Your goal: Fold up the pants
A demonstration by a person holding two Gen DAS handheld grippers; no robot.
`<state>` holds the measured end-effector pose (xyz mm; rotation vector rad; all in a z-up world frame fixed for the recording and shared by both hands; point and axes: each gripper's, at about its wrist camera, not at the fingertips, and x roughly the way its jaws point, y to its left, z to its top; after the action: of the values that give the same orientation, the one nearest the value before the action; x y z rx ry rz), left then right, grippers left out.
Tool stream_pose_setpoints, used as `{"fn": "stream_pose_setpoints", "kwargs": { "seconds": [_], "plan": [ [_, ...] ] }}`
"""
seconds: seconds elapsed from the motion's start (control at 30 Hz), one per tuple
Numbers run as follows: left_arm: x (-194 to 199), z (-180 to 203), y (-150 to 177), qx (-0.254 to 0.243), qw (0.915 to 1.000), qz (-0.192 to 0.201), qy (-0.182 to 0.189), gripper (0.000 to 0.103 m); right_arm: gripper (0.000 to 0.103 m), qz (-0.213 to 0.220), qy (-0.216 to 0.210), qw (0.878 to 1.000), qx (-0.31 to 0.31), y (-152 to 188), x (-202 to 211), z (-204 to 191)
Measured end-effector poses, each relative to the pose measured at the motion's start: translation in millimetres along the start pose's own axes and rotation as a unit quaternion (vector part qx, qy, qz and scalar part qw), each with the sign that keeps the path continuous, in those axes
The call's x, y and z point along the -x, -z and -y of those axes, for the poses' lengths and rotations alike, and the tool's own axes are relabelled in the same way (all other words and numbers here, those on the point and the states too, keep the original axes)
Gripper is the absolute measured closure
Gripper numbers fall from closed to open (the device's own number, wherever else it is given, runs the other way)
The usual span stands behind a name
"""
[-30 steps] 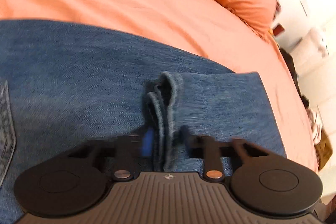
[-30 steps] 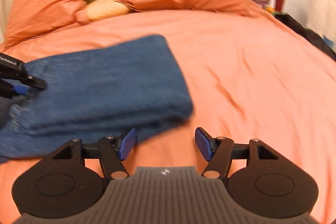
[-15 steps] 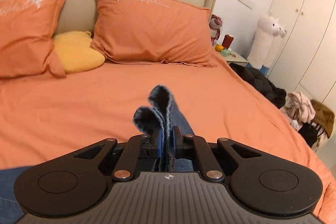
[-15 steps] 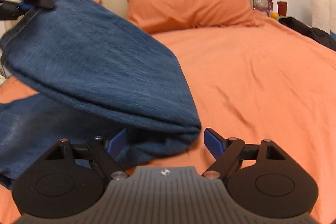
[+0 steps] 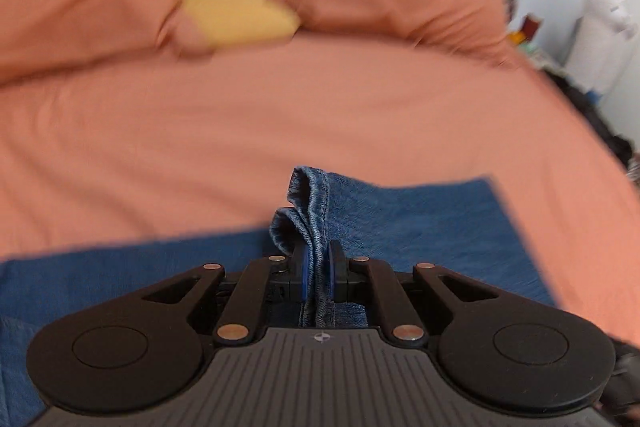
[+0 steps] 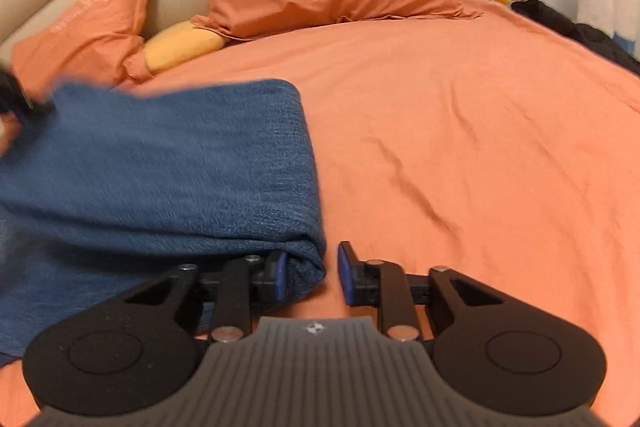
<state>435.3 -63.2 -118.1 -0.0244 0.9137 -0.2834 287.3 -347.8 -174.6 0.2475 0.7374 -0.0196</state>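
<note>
Using the bed (image 6: 480,147) as support, keeping the pants (image 6: 180,167) doubled on it. Clenching the left tongs (image 5: 319,267) on the bunched hem (image 5: 308,195) to steer it. Closing the right tongs (image 6: 313,275) around the fold corner, 1 pad not pressing.

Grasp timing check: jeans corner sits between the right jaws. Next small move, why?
Probably finish closing the right gripper on the jeans: its jaws have just been closing, corner between them, one pad not touching. Left gripper clamps the hem.
</note>
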Motion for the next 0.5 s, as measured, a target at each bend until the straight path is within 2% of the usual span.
{"fn": "stream_pose_setpoints", "kwargs": {
  "seconds": [0.23, 0.37, 0.5],
  "plan": [
    [-44, -16, 28, 0.015, 0.9992, -0.035, -0.009, 0.094, 0.094, -0.029, -0.045, 0.993, -0.109, 2, -7, 30],
    [-49, -14, 31, 0.001, 0.9991, -0.04, -0.016, 0.091, 0.094, -0.036, -0.038, 0.992, -0.118, 10, -1, 28],
    [-41, -23, 32, 0.015, 0.9986, -0.049, -0.012, 0.076, 0.094, -0.035, -0.026, 0.993, -0.107, 9, 3, 25]
  ]
}}
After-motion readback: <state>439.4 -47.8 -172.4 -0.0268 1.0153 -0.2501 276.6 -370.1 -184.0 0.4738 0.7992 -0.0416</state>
